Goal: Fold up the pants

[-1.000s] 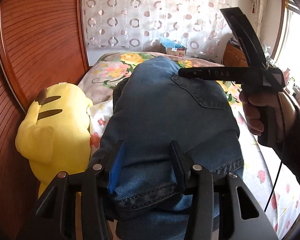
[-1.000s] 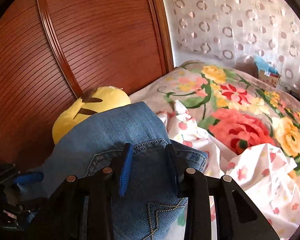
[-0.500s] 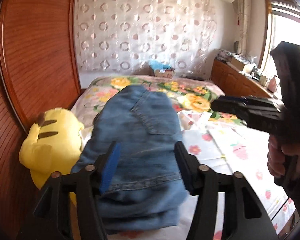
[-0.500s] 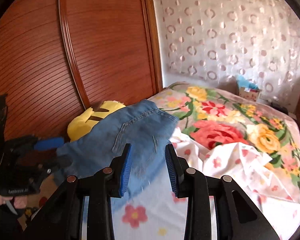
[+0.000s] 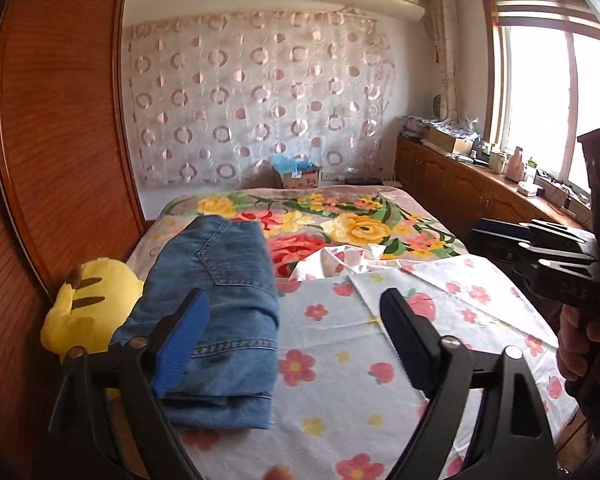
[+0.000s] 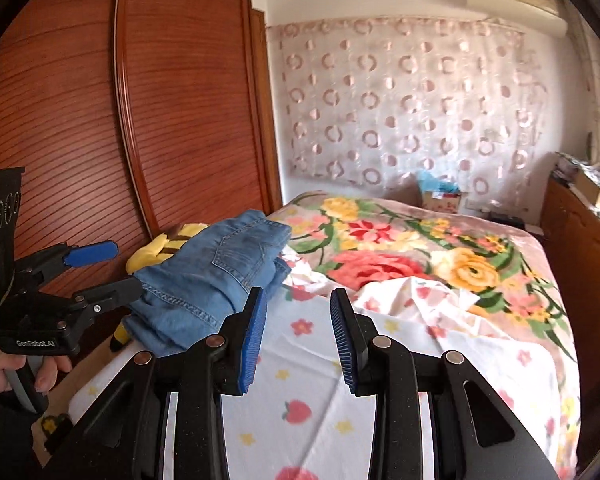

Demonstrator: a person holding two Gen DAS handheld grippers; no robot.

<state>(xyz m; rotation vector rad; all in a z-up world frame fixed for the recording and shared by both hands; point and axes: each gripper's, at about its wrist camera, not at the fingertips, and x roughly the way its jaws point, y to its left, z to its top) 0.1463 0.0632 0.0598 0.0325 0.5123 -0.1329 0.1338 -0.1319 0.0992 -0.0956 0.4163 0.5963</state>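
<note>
**Pants folded, both grippers clear**

Since the pants [image 5: 220, 312] lie as a stacked denim bundle on the bed's [image 5: 380, 360] near-left edge, beside the yellow plush [image 5: 88, 304], the fold looks finished. Left gripper [image 5: 296, 340]: jaws opening wide, nothing between them. Right gripper [image 6: 298, 336]: partly spread, empty. A second ago both pinched the denim; both have since backed away, the right one farther.
</note>
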